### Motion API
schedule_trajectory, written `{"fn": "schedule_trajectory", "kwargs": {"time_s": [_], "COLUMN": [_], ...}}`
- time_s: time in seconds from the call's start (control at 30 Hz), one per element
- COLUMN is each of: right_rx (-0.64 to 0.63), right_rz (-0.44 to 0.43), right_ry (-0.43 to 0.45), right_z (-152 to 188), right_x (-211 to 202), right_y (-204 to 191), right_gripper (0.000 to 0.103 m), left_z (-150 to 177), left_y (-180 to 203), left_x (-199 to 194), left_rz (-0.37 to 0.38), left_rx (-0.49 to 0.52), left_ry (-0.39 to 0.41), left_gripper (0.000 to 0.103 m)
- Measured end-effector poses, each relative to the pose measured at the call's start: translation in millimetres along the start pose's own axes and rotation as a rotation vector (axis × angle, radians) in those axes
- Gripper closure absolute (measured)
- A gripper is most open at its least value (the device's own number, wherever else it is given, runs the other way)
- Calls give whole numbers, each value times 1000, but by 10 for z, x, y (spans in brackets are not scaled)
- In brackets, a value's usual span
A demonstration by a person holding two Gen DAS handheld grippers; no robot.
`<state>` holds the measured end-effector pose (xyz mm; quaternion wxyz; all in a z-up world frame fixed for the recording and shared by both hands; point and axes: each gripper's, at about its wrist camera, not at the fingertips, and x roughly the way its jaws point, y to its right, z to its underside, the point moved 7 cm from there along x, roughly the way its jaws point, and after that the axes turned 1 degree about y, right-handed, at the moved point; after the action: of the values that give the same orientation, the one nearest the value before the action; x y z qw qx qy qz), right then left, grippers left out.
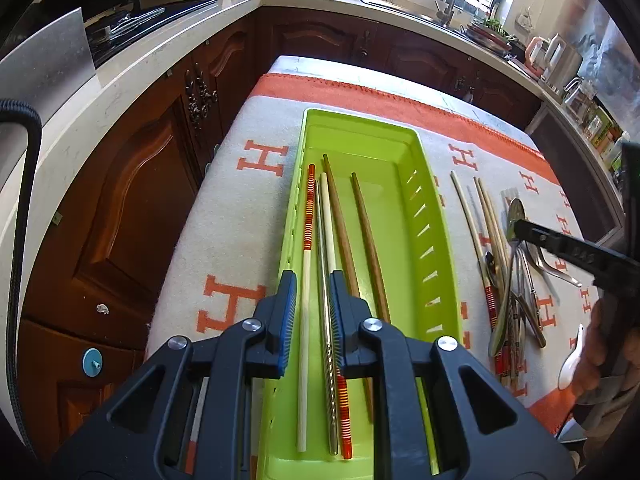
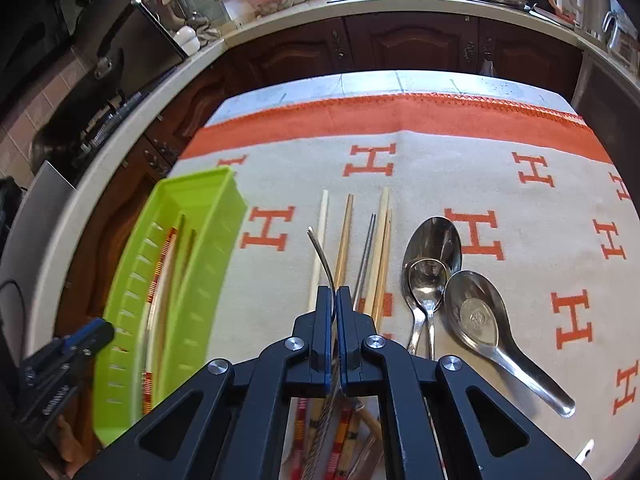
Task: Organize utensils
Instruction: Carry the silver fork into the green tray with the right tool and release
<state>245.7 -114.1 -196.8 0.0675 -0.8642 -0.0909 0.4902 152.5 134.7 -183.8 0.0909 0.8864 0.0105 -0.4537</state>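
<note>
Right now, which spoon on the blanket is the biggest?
The wide silver soup spoon farthest right, apart from the others. Its deep bowl has a round embossed pattern, and its handle runs off to the right, while the two slimmer spoons overlap.

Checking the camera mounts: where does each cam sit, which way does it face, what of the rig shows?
Left wrist: on the left gripper, looking steeply down along its fingers into the green tray of chopsticks; the fingers stand slightly apart. The right gripper and a hand show at the right edge.
Right wrist: on the right gripper, facing down at loose chopsticks and spoons; fingers shut on a thin metal utensil. Left gripper at lower left.
Shared: tray, H-patterned cloth, far counter.
</note>
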Motion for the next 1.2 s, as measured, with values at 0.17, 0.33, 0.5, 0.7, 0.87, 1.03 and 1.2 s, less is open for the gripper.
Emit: {"fn": "schedule_trajectory", "kwargs": {"time_s": [0.17,0.33,0.5,0.7,0.87,1.03,1.2], "right_rx": [28,-2,-41,-103,-186,-224,-232], "right_rz": [-73,-133,-193,-247,-264,-227,-181], "right_ry": [39,109,174,164,51,-33,-90], "right_z": [-88,-180,-266,-231,-63,80,124], "right_x": [-386,-789,-1196,-1387,-1165,-766,-370], "right_y": [-133,-390,-695,-1073,-1380,-1543,-1557], "right_gripper": [101,101,101,101,101,101,91], "left_z": [11,13,6,4,14,22,1], "left_y": [-35,-98,-187,-268,-276,-283,-306], "left_x": [-85,-194,-306,-393,-399,-390,-323], "left_rz": [11,10,4,-3,-3,-9,-24], "left_rx": [-11,-16,-30,-42,-37,-36,-46], "left_ry": [18,37,56,69,63,58,40], "left_gripper": [89,89,89,89,89,89,88]}}
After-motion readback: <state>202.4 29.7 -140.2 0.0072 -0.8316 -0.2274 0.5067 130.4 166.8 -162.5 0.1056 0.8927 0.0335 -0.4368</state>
